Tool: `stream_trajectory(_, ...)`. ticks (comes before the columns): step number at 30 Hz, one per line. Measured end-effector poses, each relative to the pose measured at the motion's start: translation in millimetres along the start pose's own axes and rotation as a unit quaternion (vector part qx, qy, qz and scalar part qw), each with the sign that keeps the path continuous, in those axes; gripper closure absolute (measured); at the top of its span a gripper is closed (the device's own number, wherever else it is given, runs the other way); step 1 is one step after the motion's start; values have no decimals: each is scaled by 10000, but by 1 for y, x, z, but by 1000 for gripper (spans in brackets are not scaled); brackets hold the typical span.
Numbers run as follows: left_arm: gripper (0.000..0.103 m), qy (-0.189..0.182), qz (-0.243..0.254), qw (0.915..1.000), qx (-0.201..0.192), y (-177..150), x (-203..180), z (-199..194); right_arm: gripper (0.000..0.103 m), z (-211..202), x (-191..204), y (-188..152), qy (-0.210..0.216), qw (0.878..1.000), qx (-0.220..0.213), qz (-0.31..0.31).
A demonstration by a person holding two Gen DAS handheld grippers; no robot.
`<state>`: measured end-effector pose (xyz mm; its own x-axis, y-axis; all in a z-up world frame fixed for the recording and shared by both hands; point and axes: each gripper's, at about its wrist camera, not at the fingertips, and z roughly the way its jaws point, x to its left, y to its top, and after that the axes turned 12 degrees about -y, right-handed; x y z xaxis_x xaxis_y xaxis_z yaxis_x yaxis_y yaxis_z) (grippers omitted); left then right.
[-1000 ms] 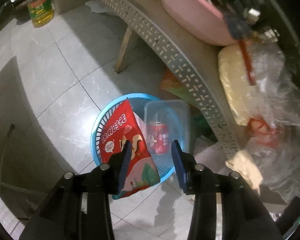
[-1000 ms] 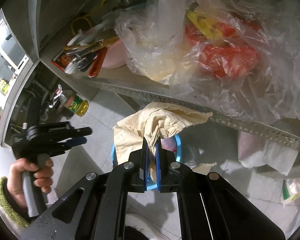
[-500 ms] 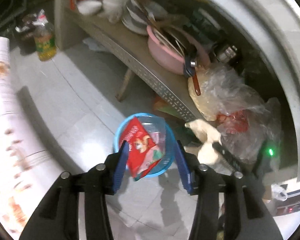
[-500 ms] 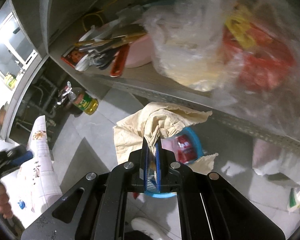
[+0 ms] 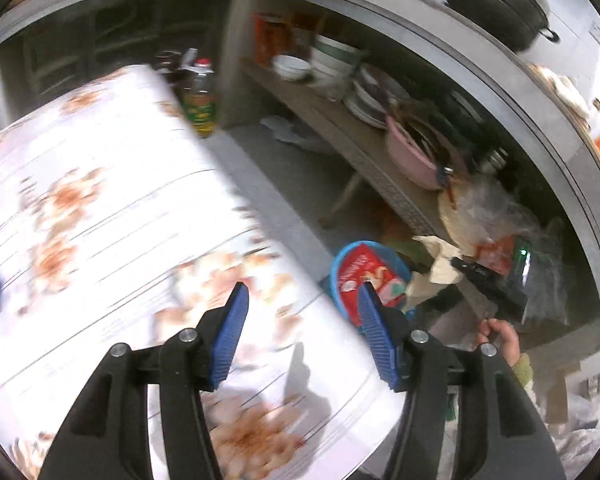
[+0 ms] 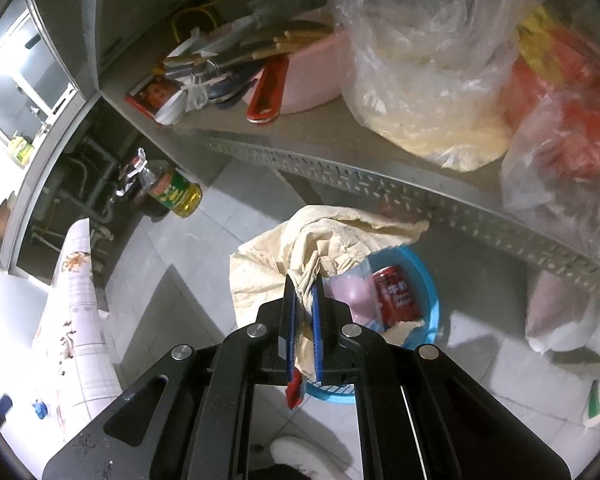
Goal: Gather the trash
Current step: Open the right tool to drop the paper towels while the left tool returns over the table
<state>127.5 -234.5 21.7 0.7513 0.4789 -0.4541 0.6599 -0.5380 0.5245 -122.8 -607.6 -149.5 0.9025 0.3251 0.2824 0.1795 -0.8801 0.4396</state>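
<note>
While a snack bag (image 5: pixel 370 276) and can (image 6: pixel 396 296) already lie in the blue basket (image 6: pixel 428 280), the right gripper (image 6: pixel 303 300) pinches crumpled paper (image 6: pixel 320 240) above it, undropped; the left gripper (image 5: pixel 300 320), just widening, holds nothing.

We see basket (image 6: pixel 430 280) on floor, frame centre, below shelf edge (image 6: pixel 380 184); can (image 6: pixel 396 296) inside basket; bottle (image 6: pixel 176 194) left on floor; bags (image 6: pixel 432 80) upper right on shelf.
</note>
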Motion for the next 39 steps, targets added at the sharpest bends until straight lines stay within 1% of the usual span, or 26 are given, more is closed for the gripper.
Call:
stream_trajectory(3,48,137,-92,9998,-146,-11,11,-17,97,-2,-6,-5,-111,9998,-95,135)
stream_trajectory(7,48,231,-138,9993,-248,-23,20,-31,97,13,-16,-12,-154,9989,138,428)
stream_trajectory(10,48,254,-96,9992,-287,-29,19,-35,97,11,-16,-14,-110,9981,174,588)
stream_trajectory(14,48,312,-104,9989,-328,-33,24,-39,97,-4,-9,-7,-14,9985,4,545)
stream_trajectory(19,48,330,-183,9983,-436,-33,32,-48,97,-7,3,13,-52,9985,-202,509)
stream_trajectory(22,48,376,-220,9980,-467,-35,39,-52,97,-8,7,19,-50,9985,-303,461)
stream_trajectory(26,48,432,-353,9974,-461,-37,49,-56,95,2,8,15,-103,9986,-298,428)
stream_trajectory(28,48,448,-382,9971,-473,-39,51,-58,93,11,3,9,-227,9984,-261,438)
stream_trajectory(30,48,476,-415,9968,-488,-39,54,-60,90,27,-1,3,-392,9982,-160,434)
stream_trajectory(32,48,482,-448,9966,-496,-39,57,-61,66,48,-3,-1,-592,9976,72,343)
stream_trajectory(33,48,493,-457,9965,-497,-40,57,-62,61,61,-7,-5,-758,9965,219,285)
stream_trajectory(34,48,505,-464,9964,-495,-40,58,-62,59,68,-9,-8,-844,9957,309,237)
stream_trajectory(36,48,519,-469,9963,-494,-40,59,-63,57,81,-14,-16,-1056,9931,497,124)
stream_trajectory(38,47,544,-464,9962,-504,-39,59,-64,51,82,-18,-21,-1082,9926,524,139)
stream_trajectory(39,47,553,-463,9961,-509,-39,59,-64,51,80,-19,-23,-1079,9928,493,130)
